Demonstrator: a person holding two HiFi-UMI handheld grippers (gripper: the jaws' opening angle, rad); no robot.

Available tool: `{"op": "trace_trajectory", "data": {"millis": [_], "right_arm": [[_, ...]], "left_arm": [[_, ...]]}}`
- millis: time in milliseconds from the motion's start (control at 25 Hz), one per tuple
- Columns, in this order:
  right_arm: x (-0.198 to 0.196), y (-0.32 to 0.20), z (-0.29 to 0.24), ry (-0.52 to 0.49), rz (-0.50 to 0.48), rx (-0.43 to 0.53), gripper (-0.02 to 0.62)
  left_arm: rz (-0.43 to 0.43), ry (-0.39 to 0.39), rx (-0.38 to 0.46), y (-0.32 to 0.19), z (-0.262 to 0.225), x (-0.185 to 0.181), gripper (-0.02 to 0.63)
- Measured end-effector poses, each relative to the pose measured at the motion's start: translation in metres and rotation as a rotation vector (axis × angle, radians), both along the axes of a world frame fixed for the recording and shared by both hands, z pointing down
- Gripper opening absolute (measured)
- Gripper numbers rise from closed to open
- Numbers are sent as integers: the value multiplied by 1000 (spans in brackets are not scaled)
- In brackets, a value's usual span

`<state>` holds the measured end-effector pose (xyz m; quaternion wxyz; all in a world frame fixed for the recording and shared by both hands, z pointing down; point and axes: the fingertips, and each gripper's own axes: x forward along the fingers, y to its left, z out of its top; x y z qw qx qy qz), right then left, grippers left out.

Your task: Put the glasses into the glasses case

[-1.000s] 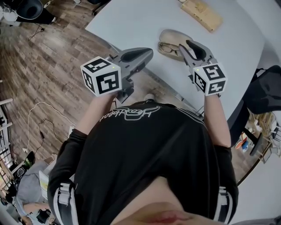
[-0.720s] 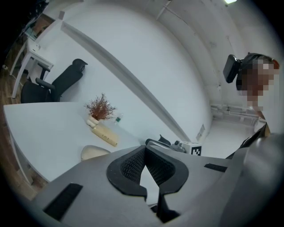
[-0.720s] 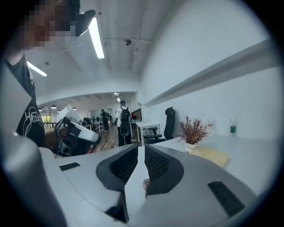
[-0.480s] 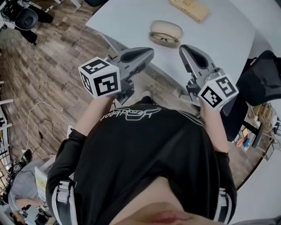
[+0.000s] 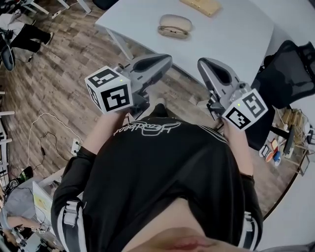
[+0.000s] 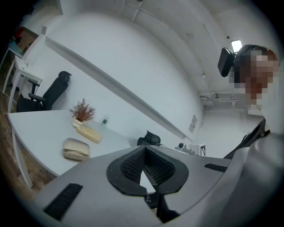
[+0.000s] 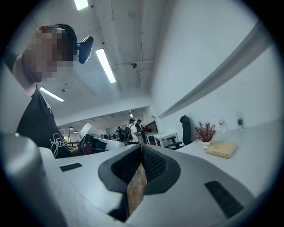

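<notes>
The beige glasses case (image 5: 174,25) lies on the white table (image 5: 231,34), lid lowered; the dark glasses (image 5: 172,31) show in its front gap. The left gripper view shows the case (image 6: 76,149) far off. Both grippers hang level over the floor, close to the person's chest and well short of the table. My left gripper (image 5: 166,60) is shut, its tips (image 6: 144,147) meeting on nothing. My right gripper (image 5: 203,64) is closing its last bit: its tips (image 7: 141,146) meet with nothing between them.
A tan box (image 5: 202,6) lies on the table behind the case, with a potted dry plant (image 6: 82,111) near it. A black office chair (image 5: 283,64) stands right of the table. Cables (image 5: 44,133) run over the wood floor at the left.
Both grippers have drawn back from the table toward the body and risen. The right gripper's jaws, open at the case a second ago, have shut empty. The case stays on the table.
</notes>
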<state>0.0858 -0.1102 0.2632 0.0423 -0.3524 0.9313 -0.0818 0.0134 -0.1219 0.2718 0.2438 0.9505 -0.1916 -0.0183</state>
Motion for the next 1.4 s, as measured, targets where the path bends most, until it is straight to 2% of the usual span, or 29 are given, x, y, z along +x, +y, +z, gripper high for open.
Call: {"op": "trace_trajectory", "data": {"millis": [120, 240, 640, 920, 1400], "right_arm": [[1, 32, -8, -19, -18, 29, 12], [3, 64, -8, 7, -24, 42, 12], [2, 135, -1, 19, -24, 19, 12], [4, 158, 6, 14, -12, -20, 9], [9, 180, 8, -2, -1, -28, 9]], "left_arm": [[11, -4, 38, 29, -9, 5, 6], [17, 2, 54, 58, -10, 10, 6], [45, -28, 96, 127, -14, 20, 6], [69, -39, 94, 154, -12, 23, 6], [81, -59, 75, 178, -3, 26, 6]]}}
